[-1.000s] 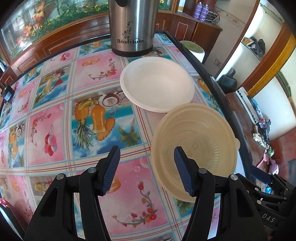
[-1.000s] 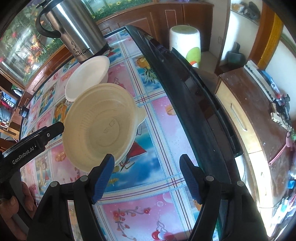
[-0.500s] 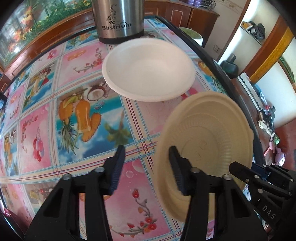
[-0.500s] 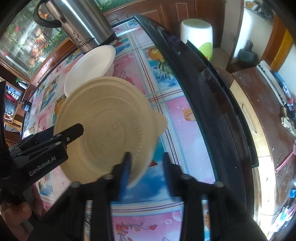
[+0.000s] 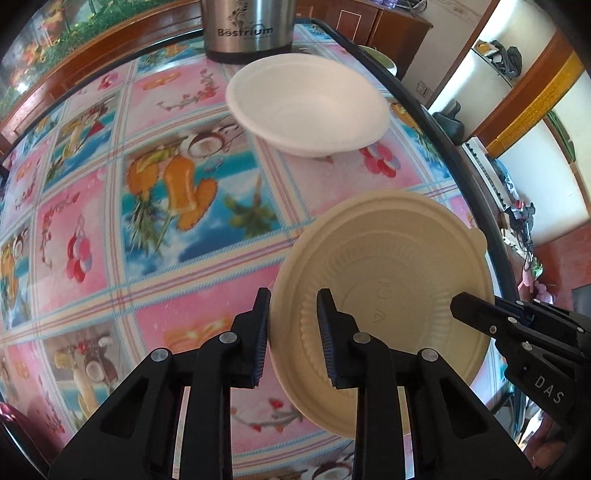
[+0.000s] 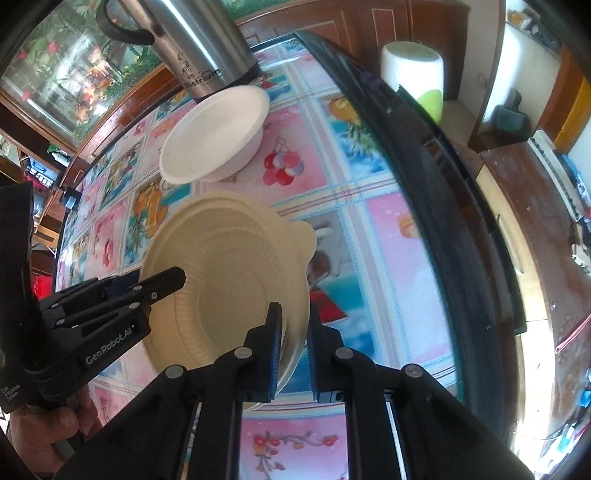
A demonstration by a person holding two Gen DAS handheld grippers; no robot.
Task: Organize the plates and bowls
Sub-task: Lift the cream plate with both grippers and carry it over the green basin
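Note:
A beige ribbed bowl (image 5: 388, 277) (image 6: 229, 273), apparently two nested, is tilted above the fruit-print tablecloth. My left gripper (image 5: 293, 332) straddles its left rim. The jaws are closing, one pad outside the wall and one inside. My right gripper (image 6: 295, 332) is shut on the opposite rim, near the small tab. Each gripper also shows in the other's view, reaching over the bowl's edge. A white bowl (image 5: 306, 107) (image 6: 214, 136) stands upright on the cloth just beyond, apart from both grippers.
A steel flask (image 5: 247, 29) (image 6: 199, 48) stands behind the white bowl. The table's black edge (image 6: 406, 147) runs close on the right. A white stool (image 6: 412, 74) and a brown cabinet (image 6: 535, 221) are past it. A person's hand (image 6: 44, 432) holds the left gripper.
Both grippers went from wide open to closed around the beige bowl's rim. The bowl lay flat on the cloth and now stands tilted between them.

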